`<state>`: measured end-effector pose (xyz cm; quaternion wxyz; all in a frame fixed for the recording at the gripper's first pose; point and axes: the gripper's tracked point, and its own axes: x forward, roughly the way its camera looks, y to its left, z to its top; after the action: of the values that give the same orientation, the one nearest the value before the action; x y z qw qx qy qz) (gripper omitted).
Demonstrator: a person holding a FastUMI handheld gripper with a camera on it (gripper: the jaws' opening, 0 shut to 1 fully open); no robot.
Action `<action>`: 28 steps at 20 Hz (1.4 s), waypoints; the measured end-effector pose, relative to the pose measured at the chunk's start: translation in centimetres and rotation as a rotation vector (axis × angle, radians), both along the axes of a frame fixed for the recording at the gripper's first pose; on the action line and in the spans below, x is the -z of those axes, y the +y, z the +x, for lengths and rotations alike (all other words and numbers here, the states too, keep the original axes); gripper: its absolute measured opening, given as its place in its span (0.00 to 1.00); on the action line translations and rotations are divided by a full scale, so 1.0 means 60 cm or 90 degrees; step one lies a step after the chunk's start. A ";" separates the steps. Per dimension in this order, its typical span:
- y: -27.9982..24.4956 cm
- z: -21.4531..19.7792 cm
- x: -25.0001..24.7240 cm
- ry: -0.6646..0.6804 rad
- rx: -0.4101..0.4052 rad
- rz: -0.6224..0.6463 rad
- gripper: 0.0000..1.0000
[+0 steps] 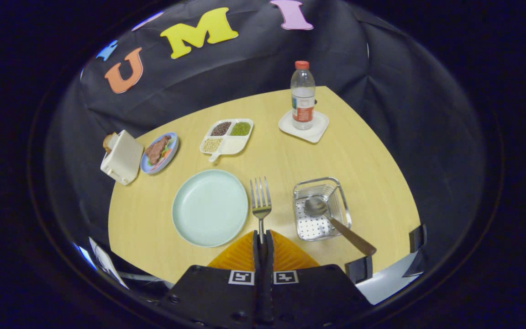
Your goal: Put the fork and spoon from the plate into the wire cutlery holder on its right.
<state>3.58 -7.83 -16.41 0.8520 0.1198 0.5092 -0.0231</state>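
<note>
A wooden table (372, 183) curves across the middle of the frame, with black cloth hanging behind it.

At bottom centre, the gripper (263, 240) has its two fingers pressed together on the handle of a fork (261, 201). The fork points straight away from the fingers, tines up toward the middle of the frame. It sits in the gap between the plate and the holder, touching neither, and appears lifted off the table.

Left of the fork is a pale green plate (210, 208), round, with nothing on it.

Right of the fork stands the wire holder (321, 208), a square basket with a perforated floor. A spoon (336, 221) is already in it: the bowl rests inside near the back, and the brown handle leans out over the near right corner toward the lower right of the frame.

Further back, above the plate, lies a white divided tray (227, 137) with dark, green and pale grains in three sections. To its left is a small blue dish (159, 152) of meat and vegetables. Just left of that, at the table's edge, stands a cream toaster (121, 156) with bread poking out.

In the upper right part of the table, a clear water bottle (302, 95) with a red cap stands upright on a white coaster (304, 126).
</note>
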 end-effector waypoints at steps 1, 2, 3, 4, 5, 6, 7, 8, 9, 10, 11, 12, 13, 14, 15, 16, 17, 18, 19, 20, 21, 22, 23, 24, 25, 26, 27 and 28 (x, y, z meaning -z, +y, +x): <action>-0.019 -0.004 -0.004 -0.004 0.010 -0.003 0.01; -0.033 -0.009 -0.005 -0.007 0.019 -0.005 0.01; -0.046 -0.012 -0.005 -0.007 0.025 -0.009 0.00; -0.058 -0.016 -0.001 -0.004 0.032 -0.015 0.01; -0.067 -0.017 0.002 -0.003 0.034 -0.020 0.01; -0.073 -0.018 0.007 0.002 0.038 -0.021 0.01; -0.075 -0.019 0.014 0.009 0.044 -0.016 0.02; -0.073 -0.021 0.018 0.013 0.043 -0.011 0.02; -0.073 -0.020 0.023 0.017 0.041 -0.011 0.02; -0.074 -0.020 0.027 0.019 0.041 -0.012 0.02; -0.075 -0.019 0.029 0.023 0.040 -0.013 0.02; -0.075 -0.020 0.029 0.024 0.041 -0.012 0.02; -0.075 -0.020 0.028 0.024 0.039 -0.011 0.03; -0.076 -0.021 0.028 0.024 0.038 -0.010 0.03; -0.077 -0.022 0.030 0.026 0.039 -0.009 0.03; -0.076 -0.023 0.034 0.030 0.042 -0.008 0.03; -0.079 -0.024 0.036 0.033 0.044 -0.009 0.03; -0.082 -0.024 0.036 0.031 0.047 -0.010 0.03; -0.088 -0.026 0.038 0.034 0.050 -0.014 0.05; -0.092 -0.027 0.041 0.039 0.053 -0.017 0.05; -0.090 -0.026 0.039 0.035 0.053 -0.013 0.05; -0.092 -0.024 0.042 0.036 0.055 -0.011 0.06; -0.090 -0.021 0.041 0.033 0.059 -0.006 0.07; -0.091 -0.020 0.041 0.031 0.060 -0.005 0.07; -0.092 -0.017 0.039 0.025 0.059 -0.003 0.07; -0.091 -0.016 0.039 0.023 0.059 -0.008 0.06; -0.091 -0.014 0.039 0.018 0.055 -0.010 0.07; -0.090 -0.011 0.037 0.014 0.053 -0.015 0.08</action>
<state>2.89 -13.22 -18.63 0.8458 0.1307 0.5131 -0.0660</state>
